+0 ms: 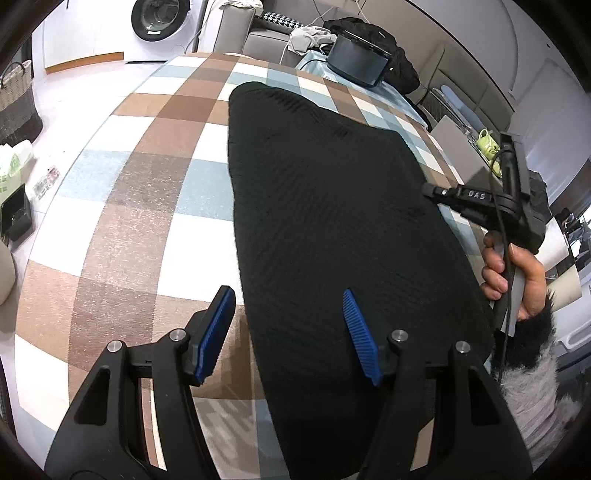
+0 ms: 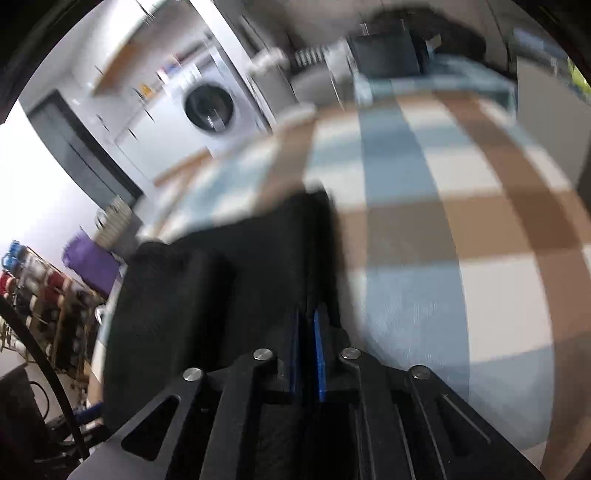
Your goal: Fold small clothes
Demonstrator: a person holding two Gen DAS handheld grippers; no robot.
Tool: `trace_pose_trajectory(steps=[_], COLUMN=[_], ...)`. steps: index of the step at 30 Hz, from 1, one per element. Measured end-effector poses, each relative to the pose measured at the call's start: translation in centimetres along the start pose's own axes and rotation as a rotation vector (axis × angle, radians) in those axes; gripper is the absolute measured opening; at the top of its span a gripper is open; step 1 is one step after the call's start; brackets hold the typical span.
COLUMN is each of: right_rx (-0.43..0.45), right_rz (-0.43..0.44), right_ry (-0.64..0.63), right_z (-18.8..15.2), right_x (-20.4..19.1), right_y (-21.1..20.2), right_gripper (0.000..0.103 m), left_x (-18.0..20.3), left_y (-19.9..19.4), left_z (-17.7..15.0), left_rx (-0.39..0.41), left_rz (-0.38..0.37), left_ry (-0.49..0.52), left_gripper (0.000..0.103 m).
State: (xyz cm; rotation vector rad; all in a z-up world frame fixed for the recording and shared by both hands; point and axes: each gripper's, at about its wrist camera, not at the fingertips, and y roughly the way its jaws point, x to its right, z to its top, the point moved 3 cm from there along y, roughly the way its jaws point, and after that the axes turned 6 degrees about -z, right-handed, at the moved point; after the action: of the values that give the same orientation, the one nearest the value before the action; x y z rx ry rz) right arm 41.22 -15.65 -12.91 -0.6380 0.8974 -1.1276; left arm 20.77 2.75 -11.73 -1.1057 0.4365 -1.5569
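A home living area: a washing machine [image 1: 159,22] by the wall, a grey sofa [image 1: 266,40], a woven basket [image 1: 16,92], a checked tablecloth [image 1: 147,177].

My left gripper [image 1: 290,336] hangs spread over the near edge of the checked rug [image 1: 140,192], one pad above bare rug, the other above the black garment [image 1: 332,221]. The rug's left half lies bare to its far edge. My right gripper [image 1: 476,203] crowds the right edge; a dark box [image 1: 356,61] blocks the far right corner.
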Motion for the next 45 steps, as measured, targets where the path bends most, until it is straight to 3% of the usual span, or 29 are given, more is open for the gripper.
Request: trace_pose_trajectory(steps=[3,7,12,15,17,18,20,22,24,27,30,37,39,41,42,44,45], right_rx=[0.014,0.05,-0.034,-0.095,-0.099,-0.102,-0.029,0.045,0.04,-0.013,-0.089,-0.128,-0.137,-0.127,-0.114,-0.074,-0.047], right_rz=[0.067,0.153,0.29,0.244,0.23,0.213,0.262,0.234,0.194,0.085,0.121,0.32,0.325,0.27,0.252,0.254,0.266], right_ry=[0.037,0.021,-0.006,-0.021,-0.035,-0.042,-0.056,-0.076,-0.069,-0.063,-0.004,-0.005,-0.033,-0.066,-0.075,-0.102,-0.103], right_z=[-0.1,-0.6,-3.3,-4.1,-4.4,-4.3,-4.2,-4.0,-4.2,-4.7,-5.3,-10.0,-12.2,-13.7,-14.1,-14.4,-14.2], right_x=[0.6,-0.3,-5.0,-6.8,-7.2,-7.5,-7.9,-7.9,-7.2,-6.5,-5.5,-3.9,-4.4,-5.1,-5.4,-6.2,-6.5], right_y=[-1.5,-5.0,-4.9,-2.5,-1.5,-1.3,-3.5,-5.9,-6.5,-4.1,-2.4,-6.8,-7.7,-7.9,-7.8,-8.6,-9.1], right_gripper=[0.022,0.027,0.032,0.03,0.011,0.007,0.006,0.006,0.006,0.006,0.015,0.026,0.026,0.026,0.025,0.006,0.006], left_x=[0.1,-0.1,-0.2,-0.2,-0.3,-0.4,-0.6,-0.6,-0.6,-0.5,-0.1,0.5,0.6,0.8,0.9,1.0,1.0], left_y=[-0.3,-0.3,-0.3,-0.8,-1.2,-1.4,-1.9,-2.2,-2.2,-1.9,-2.0,-2.3,-2.3,-2.4,-2.5,-2.7,-2.8], left_z=[-0.1,0.0,0.1,0.0,0.0,-0.1,-0.1,-0.2,-0.2,-0.3,-0.7,-1.8,-2.1,-2.4,-2.6,-2.8,-2.9], left_rx=[0.01,0.014,0.012,0.024,0.032,0.035,0.043,0.048,0.049,0.037,0.032,0.024,0.019,0.018,0.018,0.017,0.018], left_rz=[-0.003,-0.009,-0.01,-0.007,-0.004,-0.004,-0.003,-0.009,-0.01,-0.01,-0.011,-0.014,-0.017,-0.023,-0.024,-0.021,-0.019], left_ry=[0.002,-0.007,-0.005,0.003,-0.001,-0.004,-0.007,-0.01,-0.01,-0.006,0.002,0.014,0.011,0.012,0.013,0.017,0.019], left_gripper=[0.057,0.058,0.058,0.058,0.058,0.058,0.058,0.058,0.058,0.058,0.058,0.058,0.058,0.058,0.058,0.058,0.058])
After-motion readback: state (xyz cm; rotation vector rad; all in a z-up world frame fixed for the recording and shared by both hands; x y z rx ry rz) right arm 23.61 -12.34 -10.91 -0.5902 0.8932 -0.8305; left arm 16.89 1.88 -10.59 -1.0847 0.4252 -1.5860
